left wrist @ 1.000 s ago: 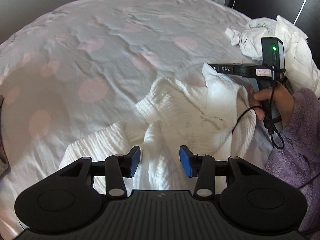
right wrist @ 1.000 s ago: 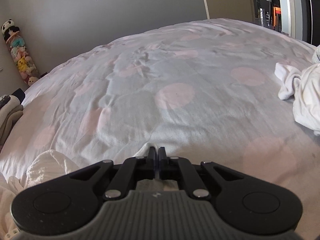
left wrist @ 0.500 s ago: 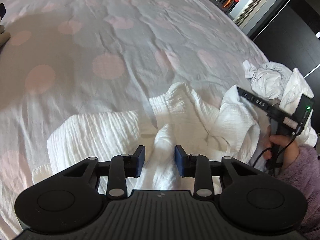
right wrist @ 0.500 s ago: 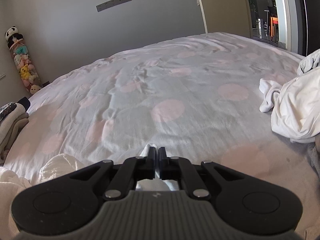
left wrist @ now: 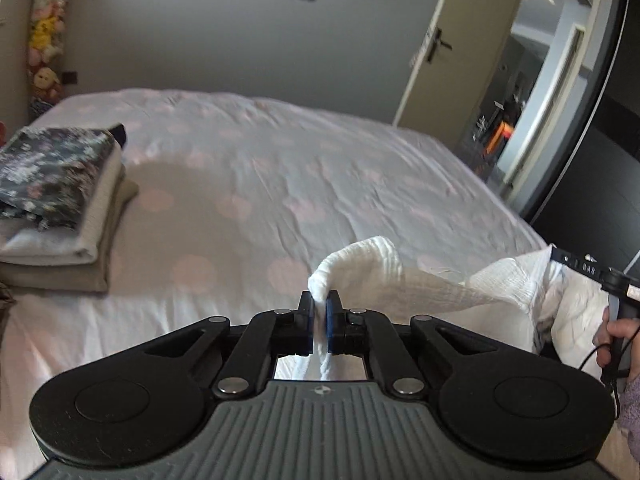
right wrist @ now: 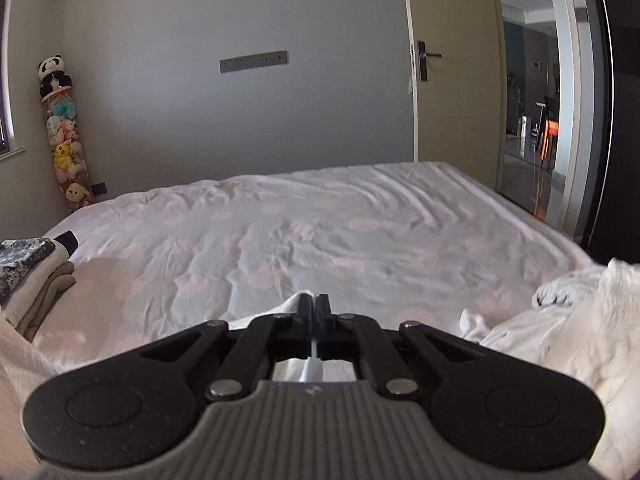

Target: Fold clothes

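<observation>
Right gripper (right wrist: pixel 316 307) was clamped tight on a white garment (right wrist: pixel 310 370) over the polka-dot bed (right wrist: pixel 320 220), folded stack (right wrist: pixel 28 276) sat far left.

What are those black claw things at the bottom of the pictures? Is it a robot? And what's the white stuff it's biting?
It's not a robot. A person holds a tool in each hand, a hand-held gripper with two fingers that pinch. Each has a little camera on it looking forward, so you see the claws at the bottom.

One picture is from the left hand-held gripper, the other from the right hand-held gripper. In the left picture you can even spot the right tool at the edge, with the person's hand on its handle.

Both are pinched shut on a white garment, lifting it above the bed, which has a sheet with pink dots. On the left sits a stack of folded clothes. On the right lies a white pile of more laundry. Plush toys stand in the corner.
</observation>
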`<state>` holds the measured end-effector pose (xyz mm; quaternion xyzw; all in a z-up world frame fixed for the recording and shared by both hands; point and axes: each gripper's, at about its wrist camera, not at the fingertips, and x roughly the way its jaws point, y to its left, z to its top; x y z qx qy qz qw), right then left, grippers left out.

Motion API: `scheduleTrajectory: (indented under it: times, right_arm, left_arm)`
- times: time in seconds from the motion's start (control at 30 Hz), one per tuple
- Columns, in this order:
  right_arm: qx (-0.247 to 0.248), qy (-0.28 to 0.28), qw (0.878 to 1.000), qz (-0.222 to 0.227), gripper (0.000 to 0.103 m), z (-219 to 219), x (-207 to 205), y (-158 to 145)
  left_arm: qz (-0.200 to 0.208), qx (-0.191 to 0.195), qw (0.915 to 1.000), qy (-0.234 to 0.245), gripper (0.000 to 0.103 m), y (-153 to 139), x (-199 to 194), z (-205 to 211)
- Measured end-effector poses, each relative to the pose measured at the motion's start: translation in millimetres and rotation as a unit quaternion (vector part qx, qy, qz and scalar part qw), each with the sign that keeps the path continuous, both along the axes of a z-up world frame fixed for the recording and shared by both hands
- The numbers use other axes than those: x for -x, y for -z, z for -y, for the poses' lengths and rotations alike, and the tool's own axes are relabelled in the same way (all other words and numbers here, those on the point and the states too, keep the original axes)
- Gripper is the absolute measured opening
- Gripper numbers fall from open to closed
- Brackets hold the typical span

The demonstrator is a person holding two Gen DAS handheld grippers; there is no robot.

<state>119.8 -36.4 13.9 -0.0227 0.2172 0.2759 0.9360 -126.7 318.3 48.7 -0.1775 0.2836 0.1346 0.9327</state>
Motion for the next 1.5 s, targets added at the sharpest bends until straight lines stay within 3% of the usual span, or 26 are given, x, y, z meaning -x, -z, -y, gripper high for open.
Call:
scheduleTrajectory:
  times: [0.17, 0.33, 0.53, 0.77, 1.2, 1.4, 1.5]
  right_arm:
    - [0.01, -0.022, 0.997, 0.067, 0.002, -1.0, 38.8, -54.9]
    - [0.011, -0.032, 0.993, 0.115, 0.002, -10.6, 66.8, -101.1]
    - [-0.002, -0.019, 0.988, 0.151, 0.002, -39.9, 84.0, -133.1]
    - [-0.023, -0.02, 0.977, 0.21, 0.002, -30.8, 108.6, -162.7]
    - [-0.131, -0.016, 0.929, 0.345, 0.002, 50.6, 181.7, -255.6]
    - [-0.173, -0.005, 0.908, 0.38, 0.002, 89.8, 206.7, -282.3]
    - [-0.169, -0.002, 0.905, 0.391, 0.002, 89.5, 205.2, -288.6]
  left_arm:
    - [0.087, -0.011, 0.9942, -0.062, 0.003, -43.3, 50.3, -2.0]
    - [0.166, -0.026, 0.9819, -0.088, 0.003, -73.6, 92.4, 2.1]
    - [0.208, -0.016, 0.971, -0.117, 0.003, -91.2, 128.7, -8.4]
    - [0.269, -0.032, 0.9525, -0.14, 0.003, -117.9, 151.2, -4.1]
    - [0.388, -0.122, 0.9066, -0.112, 0.003, -227.2, 191.1, 49.8]
    - [0.404, -0.139, 0.8989, -0.096, 0.003, -243.9, 183.6, 56.2]
    - [0.411, -0.148, 0.8951, -0.088, 0.003, -251.7, 179.3, 58.7]
